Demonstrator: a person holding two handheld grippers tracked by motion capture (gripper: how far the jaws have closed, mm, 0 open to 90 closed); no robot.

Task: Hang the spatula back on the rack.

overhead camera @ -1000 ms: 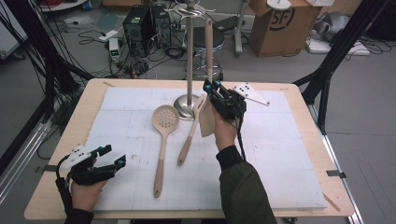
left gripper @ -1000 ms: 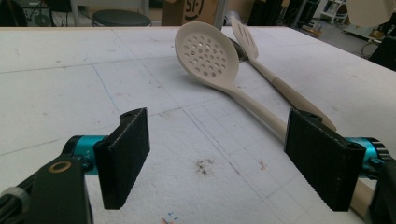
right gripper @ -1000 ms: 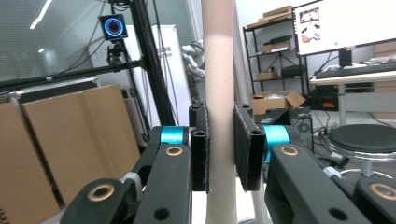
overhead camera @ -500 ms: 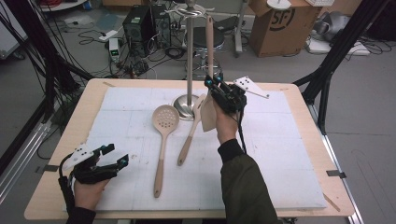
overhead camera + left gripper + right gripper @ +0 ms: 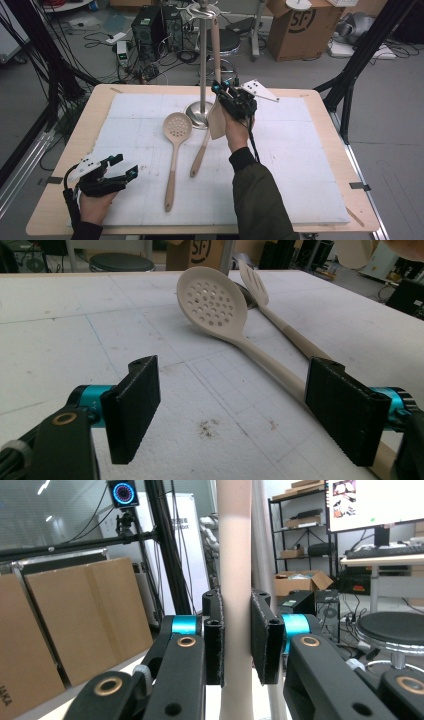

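The right gripper (image 5: 223, 93) has its jaws pressed on the handle of a spatula (image 5: 215, 55), held upright beside the stand (image 5: 202, 60), its top near the hooks and its blade hanging by the hand. The left gripper (image 5: 117, 167) rests at the near left of the table (image 5: 320, 150), jaws wide with nothing between them. A skimmer (image 5: 175, 137) and a turner (image 5: 202, 150) lie on the mat (image 5: 280, 170). The risk, as I judge it: the smooth handle could slide or swing in the pads (image 5: 261, 637) — or a missed hook could knock the stand and tip it onto the utensils below.
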